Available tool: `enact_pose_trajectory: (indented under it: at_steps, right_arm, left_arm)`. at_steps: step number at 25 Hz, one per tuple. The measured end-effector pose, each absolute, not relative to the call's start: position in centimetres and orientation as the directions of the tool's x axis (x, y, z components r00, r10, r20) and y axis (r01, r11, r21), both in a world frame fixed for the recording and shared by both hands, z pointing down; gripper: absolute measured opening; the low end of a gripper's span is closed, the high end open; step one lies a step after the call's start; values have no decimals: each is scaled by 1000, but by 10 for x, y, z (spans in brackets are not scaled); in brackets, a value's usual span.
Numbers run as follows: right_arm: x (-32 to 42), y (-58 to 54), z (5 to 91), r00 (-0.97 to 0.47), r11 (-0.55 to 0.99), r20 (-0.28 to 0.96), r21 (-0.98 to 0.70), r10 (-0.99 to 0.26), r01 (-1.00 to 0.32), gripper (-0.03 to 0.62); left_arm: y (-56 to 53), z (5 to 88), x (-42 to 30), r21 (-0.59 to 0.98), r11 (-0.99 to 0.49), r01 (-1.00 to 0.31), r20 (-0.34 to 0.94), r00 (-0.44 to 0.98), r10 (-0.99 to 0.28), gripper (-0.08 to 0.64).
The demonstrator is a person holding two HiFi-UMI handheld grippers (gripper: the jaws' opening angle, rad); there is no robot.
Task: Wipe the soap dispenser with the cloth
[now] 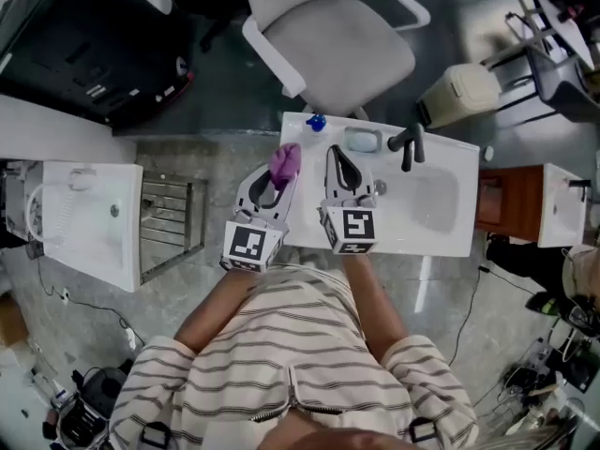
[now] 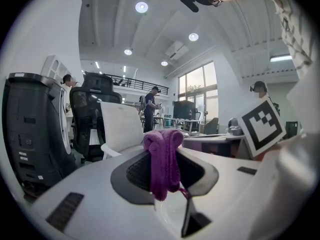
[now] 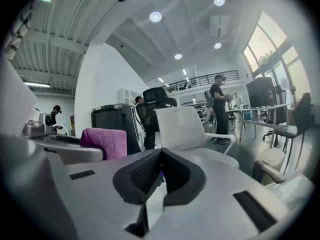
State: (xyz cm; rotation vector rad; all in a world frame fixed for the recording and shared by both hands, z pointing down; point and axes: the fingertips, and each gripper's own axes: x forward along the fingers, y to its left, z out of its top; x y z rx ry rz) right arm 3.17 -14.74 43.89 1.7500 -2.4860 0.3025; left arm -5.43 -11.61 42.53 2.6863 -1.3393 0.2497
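**Inspector:** Step in hand, and how should it be carried out?

**Assessor:** By my judgement, this is the approach before wiping. Both tools are held over the near side of the white table (image 1: 441, 223), and the cloth (image 1: 285, 162) is not on anything yet. The small blue-topped item (image 1: 316, 122) at the table's far edge is most likely the soap dispenser, though the steep angle prevents confirmation. It stands just beyond the cloth. I recommend presenting the bunched end of the cloth to its side and wiping with light strokes drawn toward the person. It sits close to the far edge, so a push outward could tip it off. The other tool could brace it, but it would need to open first.

**Inspector:** Condition of the tongs?

**Assessor:** The left tongs (image 1: 279, 178) are clenched on the purple cloth, which is wadded over the tips with a tail hanging between the pads. The right tongs (image 3: 161, 156) are closed pad to pad and hold nothing. They touch nothing, and are near a pale rounded item (image 1: 363, 140) and the tap (image 1: 410, 145).
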Motion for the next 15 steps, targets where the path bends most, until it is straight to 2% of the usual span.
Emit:
enact_pose_trajectory:
  at_steps: [15]
  right_arm:
    - [37, -117, 376, -340, 327, 95, -131, -936, -936, 3]
  left_arm:
    - [-105, 389, -50, 5, -604, -797, 135, 599, -789, 114]
